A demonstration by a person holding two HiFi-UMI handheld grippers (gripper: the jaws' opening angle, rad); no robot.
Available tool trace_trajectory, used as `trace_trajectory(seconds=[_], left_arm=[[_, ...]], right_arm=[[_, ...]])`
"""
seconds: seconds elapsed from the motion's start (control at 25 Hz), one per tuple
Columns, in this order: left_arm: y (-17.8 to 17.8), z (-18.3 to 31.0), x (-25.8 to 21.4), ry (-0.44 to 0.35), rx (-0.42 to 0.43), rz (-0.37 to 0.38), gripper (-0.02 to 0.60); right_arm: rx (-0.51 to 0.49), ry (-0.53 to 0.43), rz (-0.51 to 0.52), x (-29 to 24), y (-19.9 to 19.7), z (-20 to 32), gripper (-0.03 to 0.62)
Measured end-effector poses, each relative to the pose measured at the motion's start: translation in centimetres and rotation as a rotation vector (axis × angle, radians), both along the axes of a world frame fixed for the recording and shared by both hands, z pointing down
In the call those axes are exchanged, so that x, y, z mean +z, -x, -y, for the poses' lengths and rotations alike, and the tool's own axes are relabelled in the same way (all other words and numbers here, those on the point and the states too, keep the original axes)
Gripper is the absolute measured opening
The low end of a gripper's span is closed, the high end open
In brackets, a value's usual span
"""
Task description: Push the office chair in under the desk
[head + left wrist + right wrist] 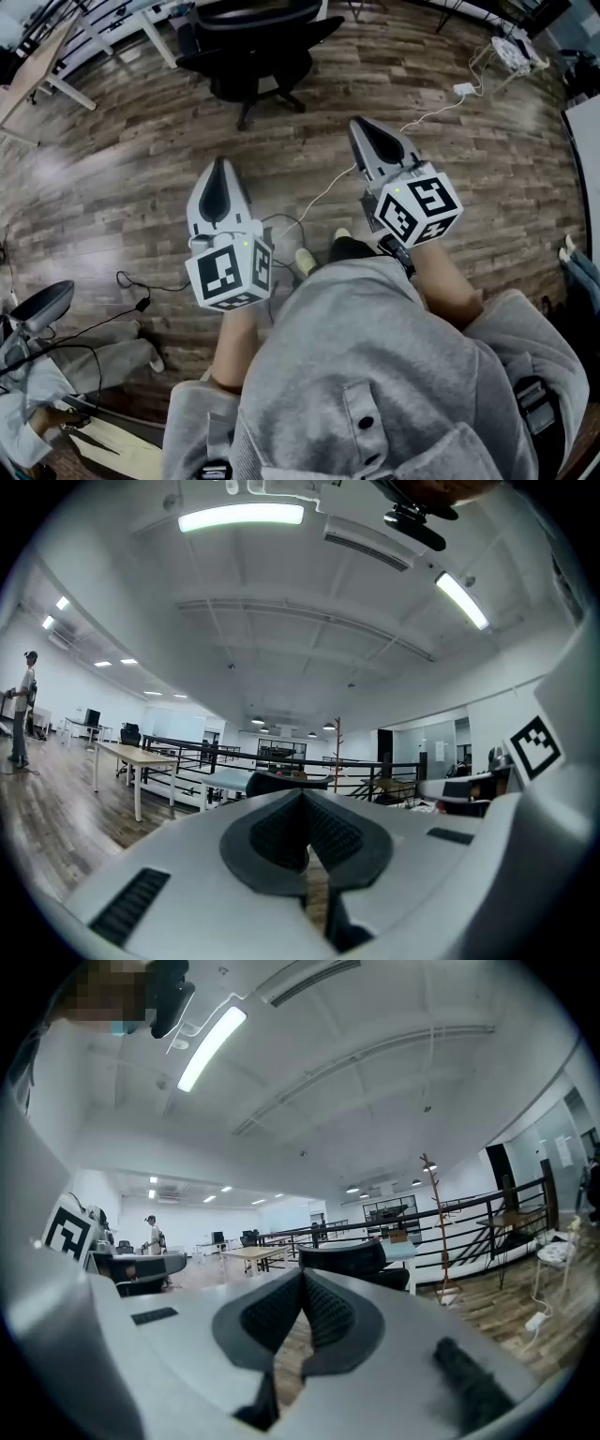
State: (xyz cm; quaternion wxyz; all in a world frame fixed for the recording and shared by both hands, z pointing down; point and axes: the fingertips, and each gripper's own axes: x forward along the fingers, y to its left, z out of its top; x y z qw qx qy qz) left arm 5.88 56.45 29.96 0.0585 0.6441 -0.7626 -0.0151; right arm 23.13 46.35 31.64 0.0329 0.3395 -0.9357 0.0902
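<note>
A: "Head view: where's the office chair [251, 47]?"
B: "Well beyond the left gripper [221, 169] and right gripper [364, 131], whose jaws are closed on nothing. It probably rolls easily; push its stiff backrest."

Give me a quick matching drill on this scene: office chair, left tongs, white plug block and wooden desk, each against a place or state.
Things:
1. office chair
2. left tongs
3. white plug block
4. wooden desk

Places or states:
A. far upper left of the head view
B. shut, nothing between the jaws
C. on the floor at upper right, on the end of a white cable
D. top centre, standing out on the open floor

Pairs: 1-D, 2-B, 3-C, 4-A
</note>
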Motion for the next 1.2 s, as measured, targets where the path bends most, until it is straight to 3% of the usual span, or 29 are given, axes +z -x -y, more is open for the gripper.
trace_trajectory(seconds=[0.36, 0.64, 1.2], left_arm=[[1.1, -0.4, -0.3, -0.031, 0.010, 0.015, 0.015], [1.2, 2.3, 0.8, -0.012, 0.024, 0.033, 0.015], [4.0, 11.8, 1.9, 0.021, 0.016, 0.053, 0.015]], right_arm=[[0.007, -0.057, -0.030, -0.6, 1.3, -0.4, 0.028], [0.011, -0.070, -0.026, 0.3, 1.9, 2.0, 0.028], [0.010, -0.081, -0.036, 1.3, 4.3, 12.0, 0.028]])
